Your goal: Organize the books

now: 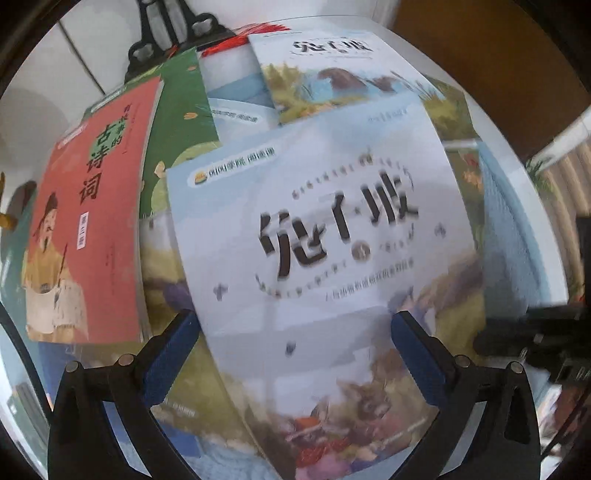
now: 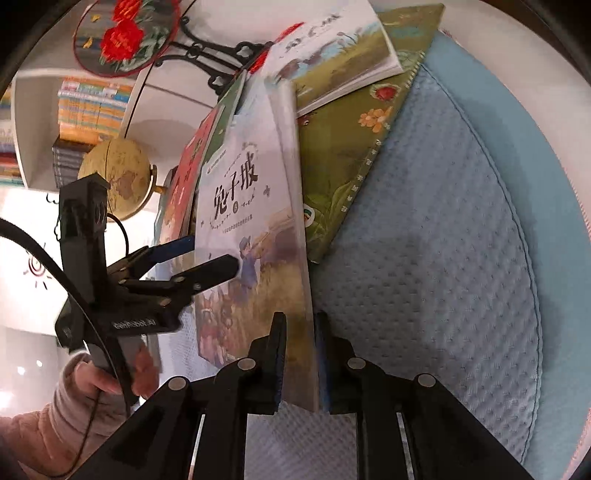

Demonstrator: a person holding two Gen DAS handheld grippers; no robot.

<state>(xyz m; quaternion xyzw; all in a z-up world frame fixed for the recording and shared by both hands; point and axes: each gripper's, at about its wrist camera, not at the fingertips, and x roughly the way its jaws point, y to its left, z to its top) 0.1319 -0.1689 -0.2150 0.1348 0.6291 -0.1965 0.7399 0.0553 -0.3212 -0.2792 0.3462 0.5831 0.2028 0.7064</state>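
Note:
A light-blue picture book [image 1: 314,229] with a bold black title fills the left wrist view, overlapping other books. My left gripper [image 1: 293,332] is open above its cover, blue pads [image 1: 170,354] wide apart, nothing clamped. In the right wrist view the same book [image 2: 243,206] stands raised on edge. My right gripper [image 2: 300,354] is shut on its near edge. The left gripper [image 2: 207,258] reaches in from the left, one finger across the cover. A red book [image 1: 85,229] lies at the left, a green one [image 1: 181,110] behind it, and another pale book [image 1: 332,74] at the top.
A green flowered book [image 2: 351,147] lies on a blue quilted cushion [image 2: 443,258]. A globe [image 2: 118,177], a round flowered ornament [image 2: 122,33] on a black stand and a shelf of books [image 2: 88,107] are at the left. A hand in a pink sleeve [image 2: 103,376] holds the left gripper.

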